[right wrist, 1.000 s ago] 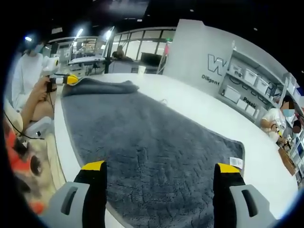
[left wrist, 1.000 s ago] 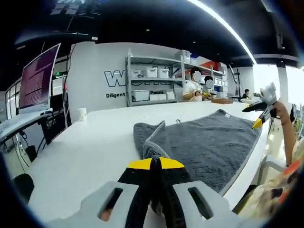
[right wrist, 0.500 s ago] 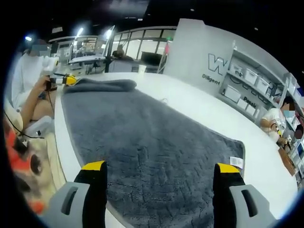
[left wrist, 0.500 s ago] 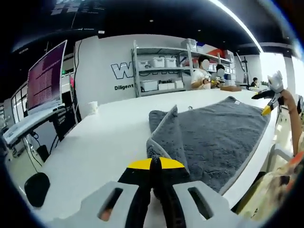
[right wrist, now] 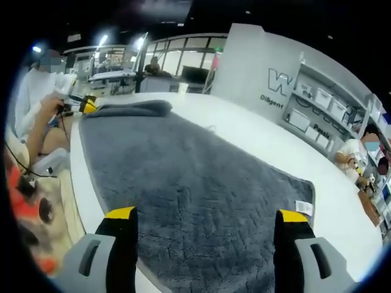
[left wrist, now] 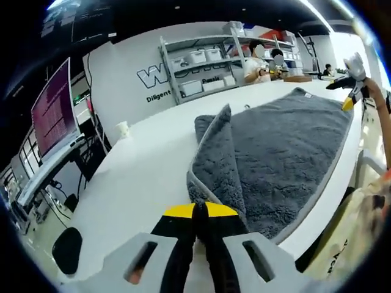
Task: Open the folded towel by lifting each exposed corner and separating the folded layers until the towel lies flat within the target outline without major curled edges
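1. In the left gripper view, a monitor glows purple at the left, beyond the far edge of the white worktop; a white cup stands near that edge.
2. The left gripper has its yellow-tipped jaws pressed together on a corner of the grey towel, raising a folded flap off the worktop.
3. The rest of the towel lies spread along the worktop's near edge, reaching toward the right gripper at the far right corner of the cloth.
4. In the right gripper view, the right gripper holds its jaws wide apart over the towel, gripping nothing.
5. A white tag sits at the towel's corner beside the right-hand jaw.
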`<state>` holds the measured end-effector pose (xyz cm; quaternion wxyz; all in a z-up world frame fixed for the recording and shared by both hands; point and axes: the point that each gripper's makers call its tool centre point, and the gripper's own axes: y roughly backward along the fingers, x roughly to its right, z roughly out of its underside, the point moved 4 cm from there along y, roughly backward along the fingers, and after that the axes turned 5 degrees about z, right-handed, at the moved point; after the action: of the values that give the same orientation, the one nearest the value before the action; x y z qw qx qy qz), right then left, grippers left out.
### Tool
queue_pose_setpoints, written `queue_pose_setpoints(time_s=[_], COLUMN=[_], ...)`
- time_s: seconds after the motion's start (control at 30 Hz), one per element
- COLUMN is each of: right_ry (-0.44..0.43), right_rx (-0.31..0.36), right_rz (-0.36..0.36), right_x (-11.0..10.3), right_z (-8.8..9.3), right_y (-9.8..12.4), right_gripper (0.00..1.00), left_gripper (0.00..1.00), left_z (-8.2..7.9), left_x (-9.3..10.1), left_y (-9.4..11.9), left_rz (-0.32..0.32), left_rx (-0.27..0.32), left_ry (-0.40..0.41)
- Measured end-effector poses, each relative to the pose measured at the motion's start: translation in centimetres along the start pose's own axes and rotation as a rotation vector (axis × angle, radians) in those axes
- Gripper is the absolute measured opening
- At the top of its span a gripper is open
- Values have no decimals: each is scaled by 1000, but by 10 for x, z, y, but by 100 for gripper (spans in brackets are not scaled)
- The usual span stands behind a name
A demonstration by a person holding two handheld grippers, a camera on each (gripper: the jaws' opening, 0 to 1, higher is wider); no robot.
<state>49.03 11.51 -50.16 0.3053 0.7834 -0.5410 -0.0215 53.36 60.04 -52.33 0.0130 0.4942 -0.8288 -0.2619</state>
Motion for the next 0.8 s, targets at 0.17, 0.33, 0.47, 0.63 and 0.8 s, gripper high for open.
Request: queue_pose_setpoints(time_s=[0.17,0.33,0.47,0.63,0.8], right_ry=[6,4,3,-3,-2], right_rx=[-6,-5,-7,-6,-8], right_rz=[0,-1,0,2,1], right_x=[-2,-3,-3,-1,0], right_z=[1,0,1,1,2], right_y=[0,0,0,0,1], right_gripper=[92,92,92,92,92], left_gripper=[45,53,69,81,82], left_z=[-4,-4,-10,-20,-36], left_x=[-6,-9,-14,-13,-5], left_y=[1,2,10,21,19], left_rz=[-21,-53,-92,-103,-56], left_rx=[27,20,18,29,62], left_ry=[48,43,40,36,37])
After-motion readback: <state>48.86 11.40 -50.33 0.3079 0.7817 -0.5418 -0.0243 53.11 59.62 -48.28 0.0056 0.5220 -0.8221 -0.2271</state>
